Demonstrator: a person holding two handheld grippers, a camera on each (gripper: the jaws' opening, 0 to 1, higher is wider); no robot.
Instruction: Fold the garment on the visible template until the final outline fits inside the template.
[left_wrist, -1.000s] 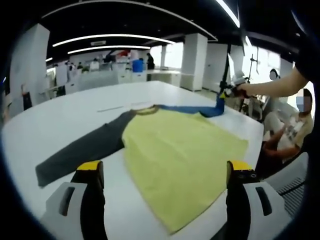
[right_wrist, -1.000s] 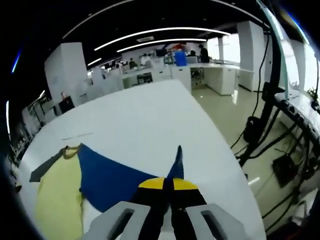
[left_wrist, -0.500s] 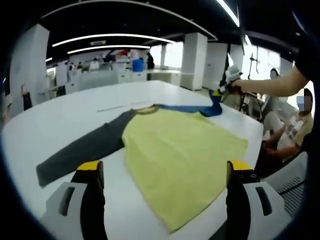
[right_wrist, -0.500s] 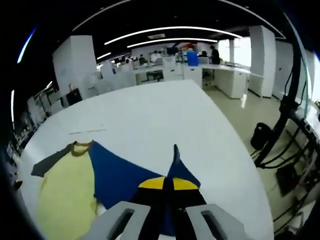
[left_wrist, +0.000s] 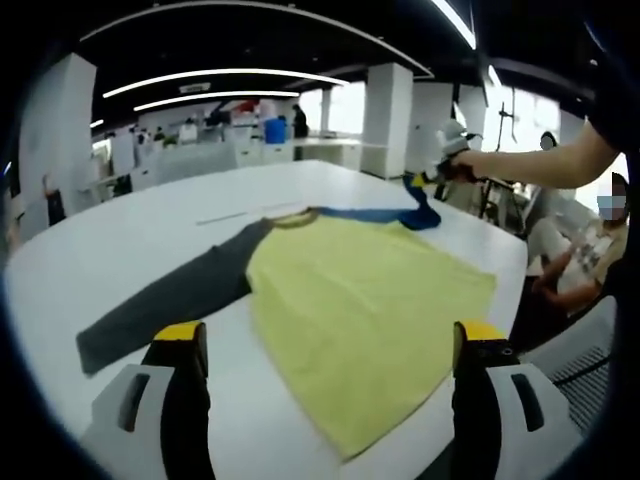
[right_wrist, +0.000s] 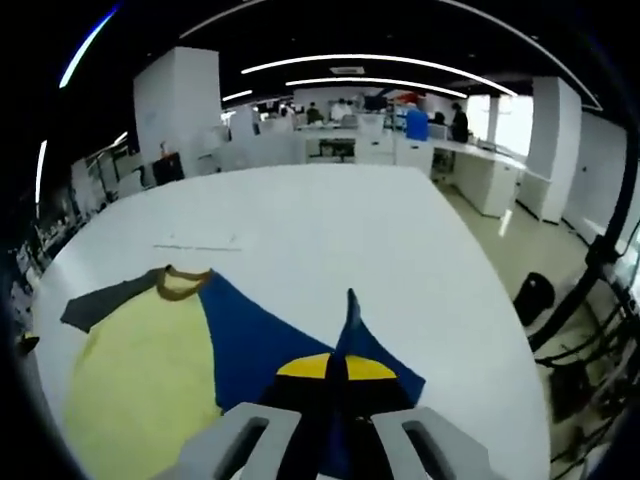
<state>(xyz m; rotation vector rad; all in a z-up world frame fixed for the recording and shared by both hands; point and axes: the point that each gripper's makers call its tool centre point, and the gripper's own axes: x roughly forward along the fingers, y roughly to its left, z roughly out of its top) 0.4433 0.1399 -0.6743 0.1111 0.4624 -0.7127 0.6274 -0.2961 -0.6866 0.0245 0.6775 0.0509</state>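
Right gripper (right_wrist: 335, 375) fingers pinching blue sleeve (right_wrist: 260, 335) aloft, left gripper (left_wrist: 325, 350) fingers wide over garment (left_wrist: 350, 290)

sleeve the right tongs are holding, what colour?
Blue sleeve, pinched in the right tongs; clearest in the right gripper view.

Left gripper view faces across the shirt (left_wrist: 360, 300) from its hem; right gripper view looks along the blue sleeve (right_wrist: 260, 335) (both share the shirt).

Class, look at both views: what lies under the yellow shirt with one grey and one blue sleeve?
The yellow shirt lies flat on the white table. Its blue sleeve is lifted, pinched by the right gripper. Any template beneath is covered by fabric.
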